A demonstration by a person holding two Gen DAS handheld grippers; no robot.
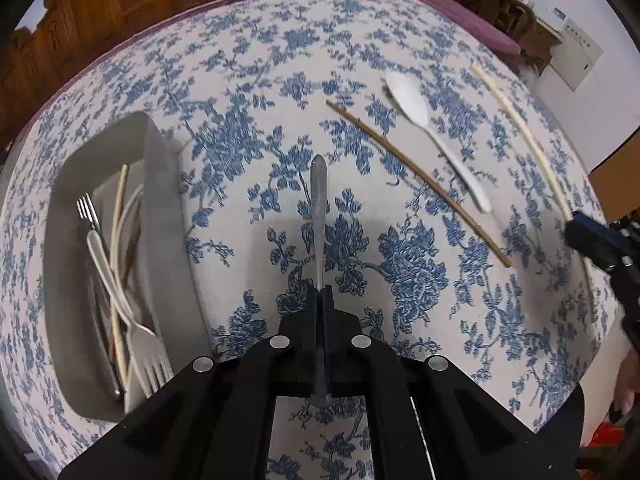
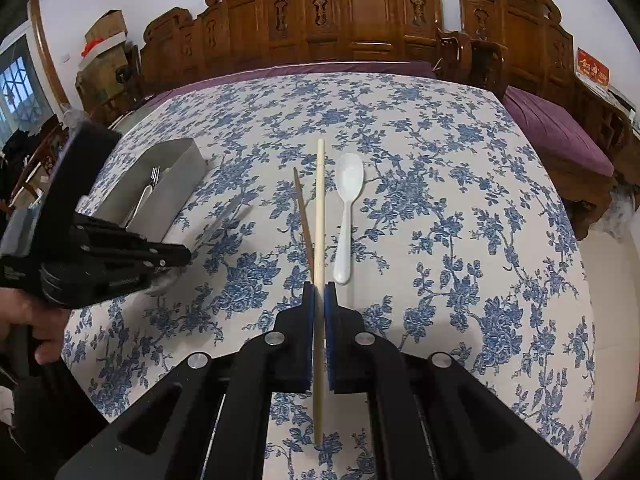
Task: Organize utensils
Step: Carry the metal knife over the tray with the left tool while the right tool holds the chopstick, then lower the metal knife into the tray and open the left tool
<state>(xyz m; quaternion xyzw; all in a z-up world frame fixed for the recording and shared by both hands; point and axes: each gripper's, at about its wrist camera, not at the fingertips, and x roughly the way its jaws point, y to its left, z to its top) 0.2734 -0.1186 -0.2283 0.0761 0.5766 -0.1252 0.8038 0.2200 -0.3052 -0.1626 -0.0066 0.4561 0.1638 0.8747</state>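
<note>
My left gripper [image 1: 319, 290] is shut on a metal utensil handle [image 1: 319, 200] that sticks forward above the tablecloth; it also shows in the right wrist view [image 2: 182, 256]. The grey tray [image 1: 160, 208] lies to its left with forks [image 1: 142, 336] and a pale chopstick [image 1: 119, 248] inside. My right gripper [image 2: 319, 286] is shut on a pale chopstick [image 2: 319, 208]; that stick also shows in the left wrist view [image 1: 520, 120]. A brown chopstick [image 1: 416, 180] [image 2: 304, 216] and a white plastic spoon [image 1: 432, 132] [image 2: 347, 208] lie on the cloth.
The table has a blue floral cloth [image 2: 440, 200]. Carved wooden chairs [image 2: 360, 12] stand behind its far edge. A purple cushioned bench [image 2: 556, 132] is at the right. The grey tray [image 2: 168, 184] sits at the table's left.
</note>
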